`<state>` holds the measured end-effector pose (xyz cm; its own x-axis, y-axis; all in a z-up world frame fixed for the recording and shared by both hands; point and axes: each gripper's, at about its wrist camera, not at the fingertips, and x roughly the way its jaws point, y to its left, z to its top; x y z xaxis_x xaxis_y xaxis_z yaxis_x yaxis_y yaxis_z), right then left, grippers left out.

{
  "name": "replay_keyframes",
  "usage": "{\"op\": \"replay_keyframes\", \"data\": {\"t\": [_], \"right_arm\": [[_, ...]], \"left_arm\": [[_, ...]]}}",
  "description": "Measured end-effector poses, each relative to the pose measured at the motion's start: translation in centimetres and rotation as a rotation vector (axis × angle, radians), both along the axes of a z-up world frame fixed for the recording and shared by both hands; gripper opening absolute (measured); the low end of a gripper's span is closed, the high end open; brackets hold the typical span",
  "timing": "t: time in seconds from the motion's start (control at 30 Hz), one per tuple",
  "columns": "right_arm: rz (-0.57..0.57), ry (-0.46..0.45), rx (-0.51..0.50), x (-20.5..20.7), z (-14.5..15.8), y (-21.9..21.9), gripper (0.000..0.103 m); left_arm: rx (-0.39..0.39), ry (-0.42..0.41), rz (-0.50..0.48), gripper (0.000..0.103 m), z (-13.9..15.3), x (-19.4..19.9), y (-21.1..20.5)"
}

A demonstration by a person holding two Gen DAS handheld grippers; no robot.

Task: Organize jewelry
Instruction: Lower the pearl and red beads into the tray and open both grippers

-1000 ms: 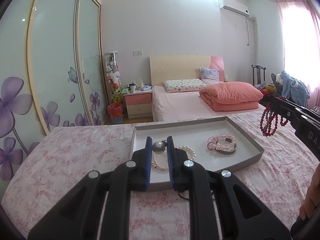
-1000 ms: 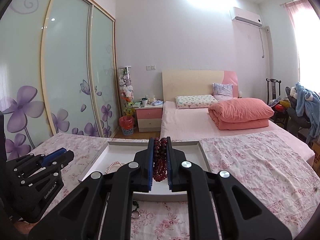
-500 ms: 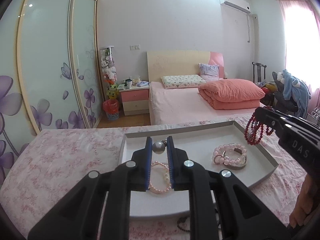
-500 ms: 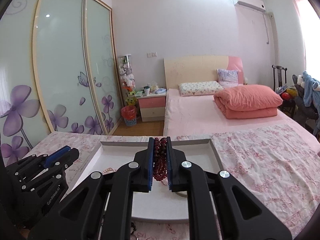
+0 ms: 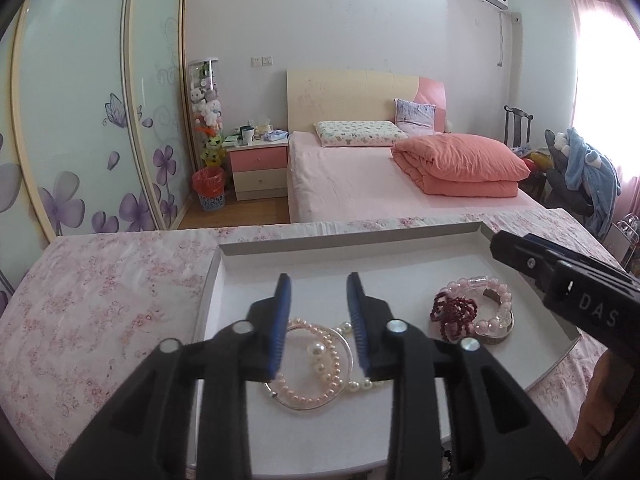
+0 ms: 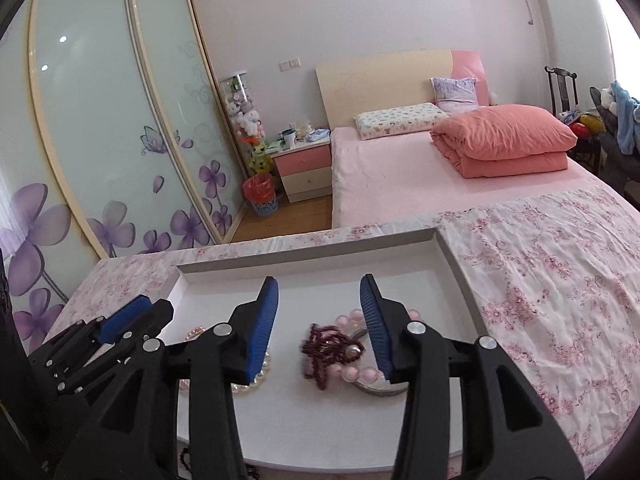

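Shallow white rectangular tray point(image 5: 348, 238), lower centre on floral pink bedspread point(image 5: 100, 300), containing: pearl strand point(image 5: 320, 354), dark red bead bracelet point(image 6: 326, 346) on pink bead bracelet point(image 5: 494, 304); left gripper point(image 5: 318, 312) and right gripper point(image 6: 320, 308) jaws just opened, empty.

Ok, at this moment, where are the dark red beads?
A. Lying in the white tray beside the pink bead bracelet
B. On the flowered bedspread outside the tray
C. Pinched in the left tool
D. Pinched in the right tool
A: the dark red beads lie in the white tray against the pink bead bracelet, and the right tool, whose jaws have just been opening, stands clear of them with nothing pinched.
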<state>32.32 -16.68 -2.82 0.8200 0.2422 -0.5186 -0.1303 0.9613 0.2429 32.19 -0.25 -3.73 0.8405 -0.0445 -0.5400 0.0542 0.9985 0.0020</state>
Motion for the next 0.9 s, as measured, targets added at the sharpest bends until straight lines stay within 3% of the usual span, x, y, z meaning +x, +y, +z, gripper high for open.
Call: {"op": "replay_keyframes", "data": {"t": [0.23, 0.5, 0.9], "right_arm": [[-0.015, -0.008, -0.010, -1.2, 0.3, -0.8, 0.044], [-0.001, 0.002, -0.018, -3.4, 0.3, -1.1, 0.044], [0.170, 0.161, -0.102, -8.3, -3.4, 1.0, 0.042]], "left_arm": [[-0.048, -0.003, 0.038, 0.031, 0.9, -0.4, 1.8], [-0.049, -0.019, 0.071, 0.032, 2.3, -2.8, 3.2], [-0.035, 0.045, 0.089, 0.051, 0.5, -9.4, 5.7]]}}
